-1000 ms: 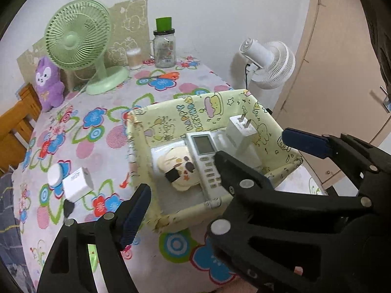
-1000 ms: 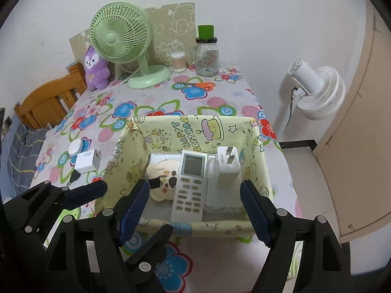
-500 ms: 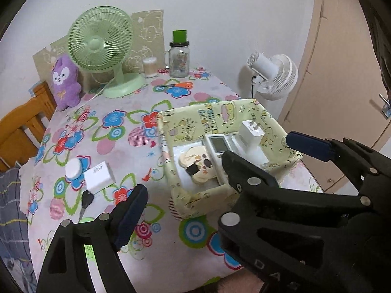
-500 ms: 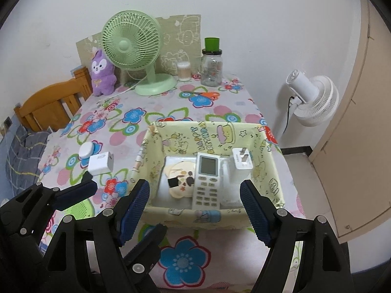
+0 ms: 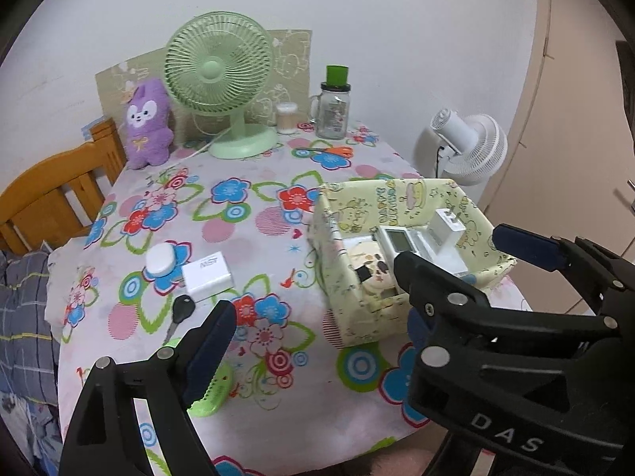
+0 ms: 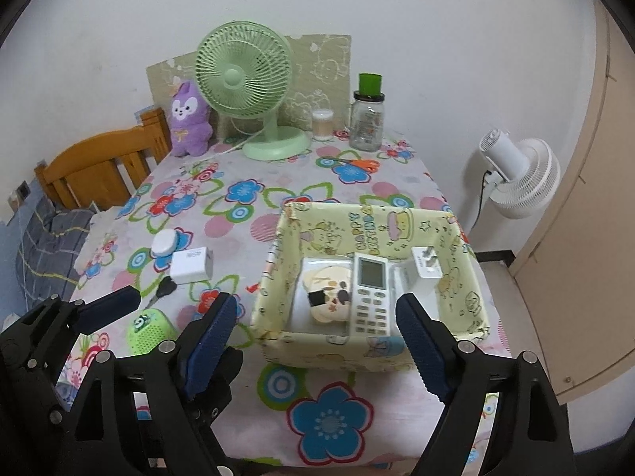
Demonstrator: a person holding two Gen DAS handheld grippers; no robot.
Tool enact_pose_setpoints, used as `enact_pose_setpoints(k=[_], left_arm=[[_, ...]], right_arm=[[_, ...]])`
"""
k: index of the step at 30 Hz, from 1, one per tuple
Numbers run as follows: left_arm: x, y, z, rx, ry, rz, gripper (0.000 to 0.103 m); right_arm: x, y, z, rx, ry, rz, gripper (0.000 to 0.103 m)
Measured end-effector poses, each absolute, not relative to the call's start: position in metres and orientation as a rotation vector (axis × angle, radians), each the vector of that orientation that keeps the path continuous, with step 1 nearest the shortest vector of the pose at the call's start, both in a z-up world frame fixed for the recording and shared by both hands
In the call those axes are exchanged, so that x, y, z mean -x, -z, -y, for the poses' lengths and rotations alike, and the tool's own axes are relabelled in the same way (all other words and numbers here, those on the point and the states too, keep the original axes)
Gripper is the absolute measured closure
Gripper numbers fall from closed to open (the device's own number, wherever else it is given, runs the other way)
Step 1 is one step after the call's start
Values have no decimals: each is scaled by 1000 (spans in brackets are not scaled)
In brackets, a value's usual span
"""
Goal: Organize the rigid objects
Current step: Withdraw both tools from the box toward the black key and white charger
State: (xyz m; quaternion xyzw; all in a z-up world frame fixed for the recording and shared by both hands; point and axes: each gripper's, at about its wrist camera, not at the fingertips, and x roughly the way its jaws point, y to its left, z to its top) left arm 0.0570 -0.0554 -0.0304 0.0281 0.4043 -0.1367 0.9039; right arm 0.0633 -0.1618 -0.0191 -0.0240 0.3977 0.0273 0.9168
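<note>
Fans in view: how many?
2: a green desk fan at the table's far edge beside the purple plush; a white fan off the table's right side.

One fabric box (image 6: 373,351) containing one remote control (image 6: 371,293), one white plug adapter (image 6: 426,267), one cartoon-face item (image 6: 327,291). On tablecloth: one white charger (image 6: 191,265), one round white puck (image 6: 166,242), one key (image 6: 164,289), one green gadget (image 6: 149,331). Two fans: green (image 6: 246,79), white (image 6: 520,174). One plush (image 6: 189,121), one jar (image 6: 367,121).

Home: plush toy (image 6: 189,121), floral tablecloth (image 6: 246,198)
</note>
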Motion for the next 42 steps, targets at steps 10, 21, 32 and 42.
enact_pose_setpoints(k=[10, 21, 32, 42], left_arm=[[-54, 33, 22, -37, 220, -819, 13], [-59, 43, -8, -56, 144, -791, 5], [-75, 61, -35, -38, 135, -835, 4], [-92, 85, -56, -29, 129, -886, 4]], right_arm=[[-61, 20, 131, 67, -92, -799, 11], [-70, 31, 100, 100, -128, -797, 10], [-83, 47, 75, 117, -192, -795, 10], [-102, 71, 51, 141, -223, -832, 10]])
